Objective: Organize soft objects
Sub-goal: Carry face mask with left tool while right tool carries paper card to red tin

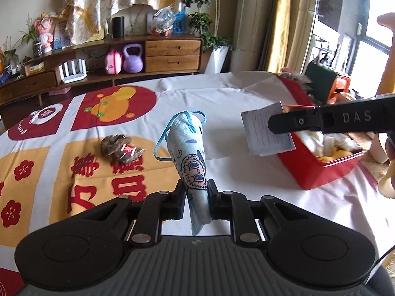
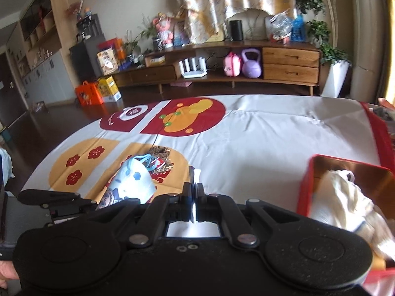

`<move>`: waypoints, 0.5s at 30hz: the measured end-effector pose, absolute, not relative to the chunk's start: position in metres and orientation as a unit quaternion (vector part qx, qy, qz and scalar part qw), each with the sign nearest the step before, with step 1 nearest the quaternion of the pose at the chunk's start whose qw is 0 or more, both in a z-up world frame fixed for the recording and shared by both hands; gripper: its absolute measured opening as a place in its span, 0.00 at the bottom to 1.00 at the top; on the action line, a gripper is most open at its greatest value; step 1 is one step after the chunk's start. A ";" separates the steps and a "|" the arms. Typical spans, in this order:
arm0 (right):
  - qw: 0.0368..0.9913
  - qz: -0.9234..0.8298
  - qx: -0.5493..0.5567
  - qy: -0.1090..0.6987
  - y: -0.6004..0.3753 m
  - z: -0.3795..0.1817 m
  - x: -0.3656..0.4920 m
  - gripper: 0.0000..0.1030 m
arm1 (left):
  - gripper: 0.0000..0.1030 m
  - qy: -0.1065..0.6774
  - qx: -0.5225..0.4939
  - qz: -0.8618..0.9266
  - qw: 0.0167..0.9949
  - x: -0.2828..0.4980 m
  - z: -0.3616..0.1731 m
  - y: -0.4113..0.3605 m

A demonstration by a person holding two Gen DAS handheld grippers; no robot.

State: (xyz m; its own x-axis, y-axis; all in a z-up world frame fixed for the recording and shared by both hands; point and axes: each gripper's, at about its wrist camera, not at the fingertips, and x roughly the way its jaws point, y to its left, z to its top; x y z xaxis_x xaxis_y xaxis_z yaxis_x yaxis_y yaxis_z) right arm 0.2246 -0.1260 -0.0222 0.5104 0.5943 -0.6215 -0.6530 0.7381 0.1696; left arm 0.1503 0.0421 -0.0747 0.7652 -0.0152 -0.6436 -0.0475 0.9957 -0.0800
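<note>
My left gripper [image 1: 196,192] is shut on a light blue face mask [image 1: 190,153] with a cartoon face and blue ear loops, held upright above the table. The mask also shows in the right wrist view [image 2: 134,180]. My right gripper [image 2: 195,185] is shut on a thin white paper card, seen edge-on between its fingers; in the left wrist view the card [image 1: 265,130] hangs from that gripper [image 1: 279,123] beside the red box [image 1: 318,170]. A brown furry scrunchie with a red tag [image 1: 121,148] lies on the cloth; it also shows in the right wrist view [image 2: 160,157].
The red box [image 2: 306,185] at the right holds white cloth [image 2: 343,197] and yellow soft items [image 1: 335,154]. The table has a white, red and orange printed cloth [image 1: 222,96]. A wooden sideboard [image 1: 148,54] stands beyond the far edge.
</note>
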 end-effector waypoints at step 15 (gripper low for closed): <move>0.902 0.287 -0.006 0.322 -0.214 0.003 0.198 0.02 | 0.17 0.327 -0.027 -0.066 0.943 0.156 -0.032 -0.026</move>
